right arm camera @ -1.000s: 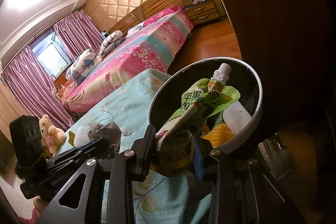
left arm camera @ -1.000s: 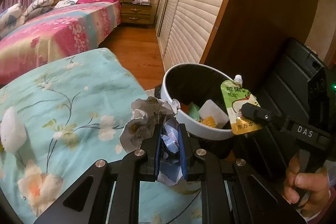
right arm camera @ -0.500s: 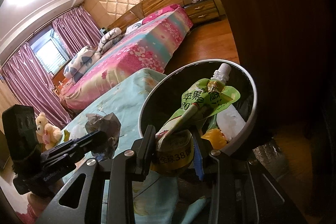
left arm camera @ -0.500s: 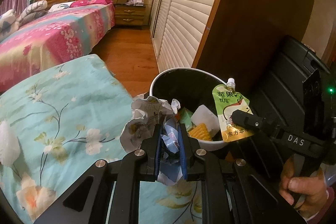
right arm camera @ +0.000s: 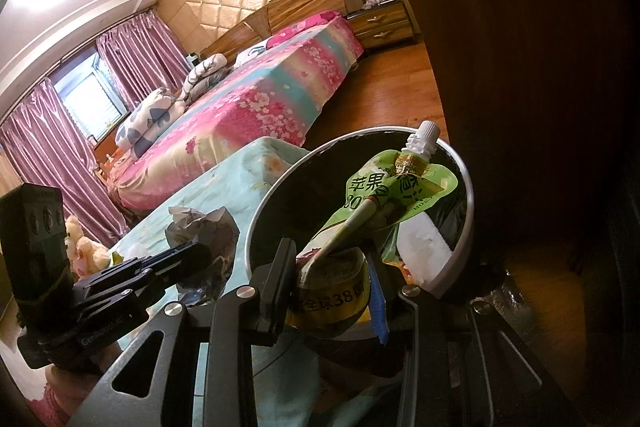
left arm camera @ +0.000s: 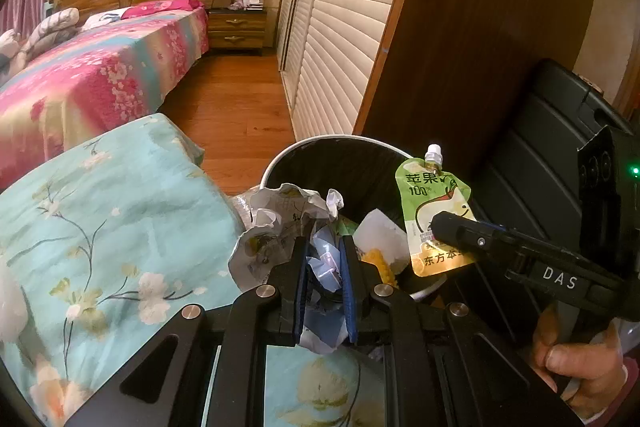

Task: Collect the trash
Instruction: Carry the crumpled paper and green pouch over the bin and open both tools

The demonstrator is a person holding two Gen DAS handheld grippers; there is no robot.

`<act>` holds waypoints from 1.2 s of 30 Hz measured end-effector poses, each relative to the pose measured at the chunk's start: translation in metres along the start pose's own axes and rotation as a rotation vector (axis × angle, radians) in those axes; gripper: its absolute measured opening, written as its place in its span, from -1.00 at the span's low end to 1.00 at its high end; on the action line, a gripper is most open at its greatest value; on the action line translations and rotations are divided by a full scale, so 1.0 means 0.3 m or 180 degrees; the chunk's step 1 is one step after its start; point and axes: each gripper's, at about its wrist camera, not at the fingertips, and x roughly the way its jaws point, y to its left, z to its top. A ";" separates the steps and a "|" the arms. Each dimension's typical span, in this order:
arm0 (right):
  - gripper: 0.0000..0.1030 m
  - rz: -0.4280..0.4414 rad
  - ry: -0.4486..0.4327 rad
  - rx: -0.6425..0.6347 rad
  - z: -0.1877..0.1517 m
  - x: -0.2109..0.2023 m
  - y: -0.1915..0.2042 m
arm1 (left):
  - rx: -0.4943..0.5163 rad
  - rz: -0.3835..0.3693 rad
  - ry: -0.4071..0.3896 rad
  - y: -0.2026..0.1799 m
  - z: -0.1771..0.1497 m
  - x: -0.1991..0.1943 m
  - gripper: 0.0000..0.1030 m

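A round white trash bin (left arm camera: 304,145) with a dark inside stands beside the floral-covered table; it also shows in the right wrist view (right arm camera: 460,255). My left gripper (left arm camera: 324,259) is shut on a crumpled paper wad (left arm camera: 276,223), held at the bin's near rim. My right gripper (right arm camera: 332,267) is shut on a green juice pouch (right arm camera: 384,195) with a white cap, held over the bin; the pouch also shows in the left wrist view (left arm camera: 436,211). White and yellow scraps (left arm camera: 378,243) lie inside the bin.
A turquoise floral cloth (left arm camera: 100,219) covers the table on the left. A dark wooden cabinet (left arm camera: 480,27) rises right behind the bin. A pink bed (left arm camera: 92,75), wooden floor (left arm camera: 232,99) and slatted wardrobe doors (left arm camera: 340,27) lie beyond.
My left gripper has moved right with the paper wad, from over the cloth to the bin's rim. The right gripper holds the pouch over the bin, shifted slightly.
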 end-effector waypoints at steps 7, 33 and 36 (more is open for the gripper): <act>-0.34 -0.0009 0.0005 -0.0013 0.012 0.009 -0.008 | 0.0012 0.0006 0.0061 -0.011 0.004 0.035 -0.73; -0.13 -0.0069 0.0180 0.0010 0.062 0.066 -0.053 | 0.0074 0.0040 0.0158 -0.047 0.047 0.062 -0.16; 0.04 -0.0062 0.0143 0.0028 0.056 0.051 -0.053 | 0.0034 0.0064 0.0135 -0.042 0.033 0.049 -0.06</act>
